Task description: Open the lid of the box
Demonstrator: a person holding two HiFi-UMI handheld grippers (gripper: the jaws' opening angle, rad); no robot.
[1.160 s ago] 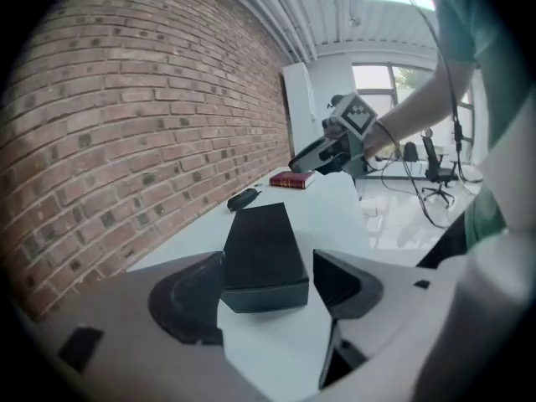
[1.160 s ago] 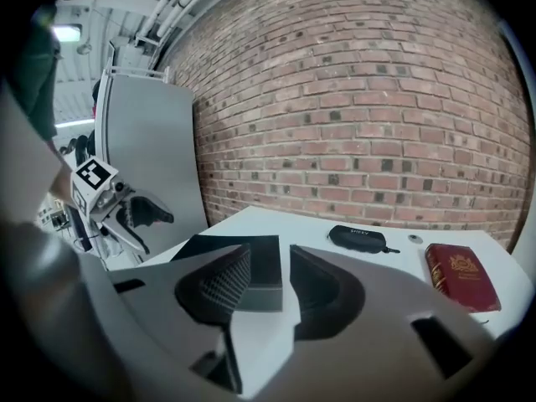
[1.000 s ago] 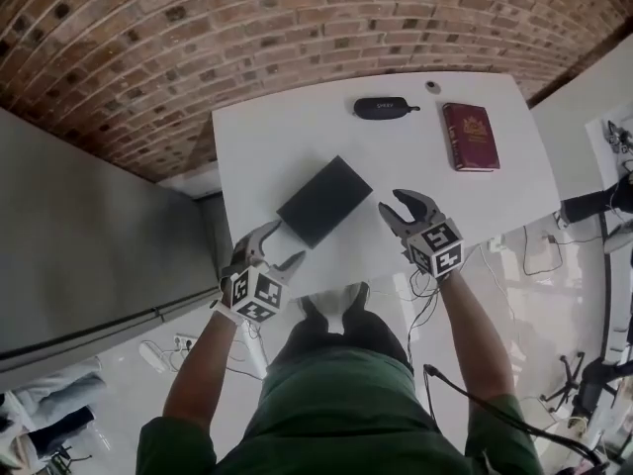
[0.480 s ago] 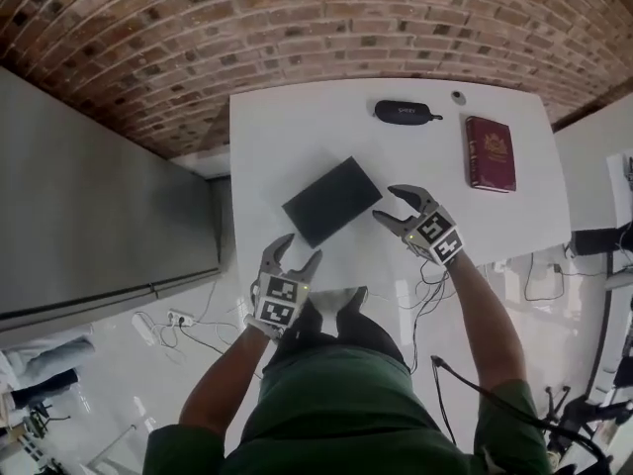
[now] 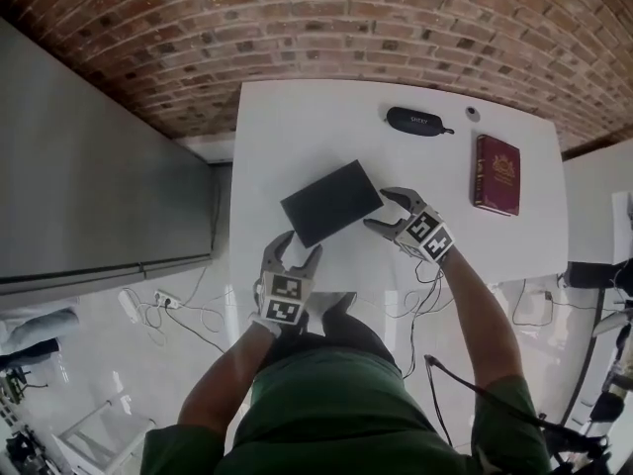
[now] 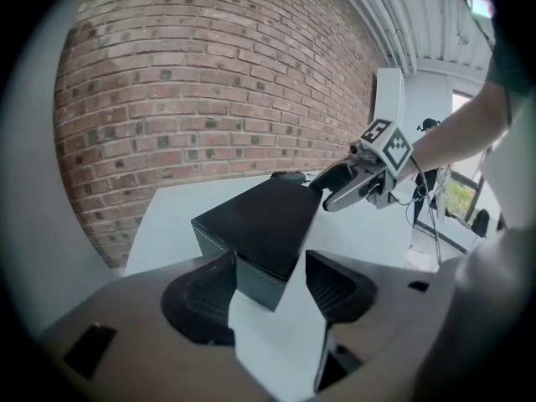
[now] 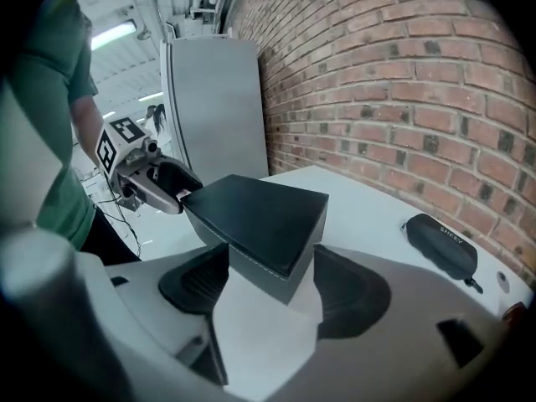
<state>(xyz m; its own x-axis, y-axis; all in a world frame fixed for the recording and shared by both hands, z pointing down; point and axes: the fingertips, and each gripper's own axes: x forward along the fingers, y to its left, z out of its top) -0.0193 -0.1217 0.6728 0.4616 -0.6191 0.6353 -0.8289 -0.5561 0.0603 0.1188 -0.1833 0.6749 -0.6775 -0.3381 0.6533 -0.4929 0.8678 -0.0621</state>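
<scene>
Left gripper's (image 5: pixel 296 249) closing jaws newly astride box (image 5: pixel 331 202)

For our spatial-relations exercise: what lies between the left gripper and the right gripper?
The black box, in head view. On the left gripper the jaws are closing, on the right gripper opening, each around a box corner.

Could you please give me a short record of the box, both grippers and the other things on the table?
box: black, lid shut, flat on the white table
left gripper: jaws closing, a box corner between them, no firm grip visible
right gripper: jaws opening, another box corner between them
other things: black case and red book near the table's far edge
</scene>
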